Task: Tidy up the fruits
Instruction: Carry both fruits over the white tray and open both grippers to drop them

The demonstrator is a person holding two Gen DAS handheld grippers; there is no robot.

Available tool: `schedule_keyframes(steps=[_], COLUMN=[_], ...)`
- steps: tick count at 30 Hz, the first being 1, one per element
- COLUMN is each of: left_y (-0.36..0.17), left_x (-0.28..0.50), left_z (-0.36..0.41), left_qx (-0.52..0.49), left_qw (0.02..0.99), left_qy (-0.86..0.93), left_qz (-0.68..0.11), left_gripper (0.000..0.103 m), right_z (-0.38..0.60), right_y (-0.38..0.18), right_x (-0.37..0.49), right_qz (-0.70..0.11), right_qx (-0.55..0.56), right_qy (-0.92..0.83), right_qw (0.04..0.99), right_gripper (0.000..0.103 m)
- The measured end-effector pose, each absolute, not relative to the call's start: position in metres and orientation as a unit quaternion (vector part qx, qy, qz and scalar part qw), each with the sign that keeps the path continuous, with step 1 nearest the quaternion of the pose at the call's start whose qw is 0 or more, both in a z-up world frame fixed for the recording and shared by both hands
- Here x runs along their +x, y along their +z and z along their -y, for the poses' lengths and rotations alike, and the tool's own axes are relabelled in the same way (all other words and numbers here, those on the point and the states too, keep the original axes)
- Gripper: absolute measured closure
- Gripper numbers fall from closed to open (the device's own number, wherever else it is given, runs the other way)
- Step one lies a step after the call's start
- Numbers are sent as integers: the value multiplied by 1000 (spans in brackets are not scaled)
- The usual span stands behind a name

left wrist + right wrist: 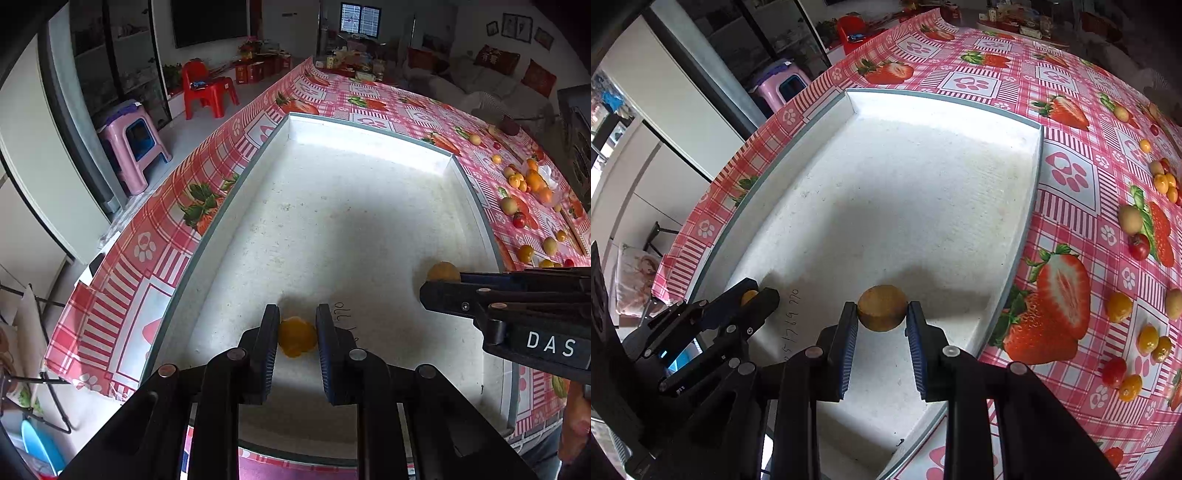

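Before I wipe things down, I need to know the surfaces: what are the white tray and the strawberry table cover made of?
The white tray looks like foam or pulp board: matte, grainy, faintly stained, with pen writing on it. The table cover looks like printed plastic or oilcloth: smooth, slightly glossy, curling at its edge.

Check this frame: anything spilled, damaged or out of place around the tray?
Nothing looks spilled or damaged. The white tray holds only handwritten digits on its floor. Each claw grips one fruit over it; the remaining fruits lie scattered on the strawberry tablecloth, not yet sorted.

Left tongs (297,332) clamped, right tongs (881,317) clamped, side by side
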State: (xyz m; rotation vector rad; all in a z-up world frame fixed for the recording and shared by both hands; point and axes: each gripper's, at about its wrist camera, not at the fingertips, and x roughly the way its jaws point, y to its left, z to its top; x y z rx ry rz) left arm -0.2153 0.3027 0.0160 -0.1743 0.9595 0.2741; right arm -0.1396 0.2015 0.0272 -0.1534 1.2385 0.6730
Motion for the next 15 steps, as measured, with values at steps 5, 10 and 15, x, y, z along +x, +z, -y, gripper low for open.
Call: schedule_keyframes(steps=[5,10,15], left_y=[16,24,29], left_x=[-216,-223,-222], left_z=[-300,-300,-295], left_qx=[-70,-58,-71], left_qw=[874,884,880], left_qy=[141,159,149], left_qz=[-460,-436,-445], left_gripper=[46,20,20], right_z=[-205,-199,-179], right_y=[22,35,67], right_x=[-140,-133,-141], right_qz=[-567,-563,-521], right_qx=[-84,-48,-34], right_qy=[304,320,323], right_qw=[761,761,789], right_gripper=[73,54,24])
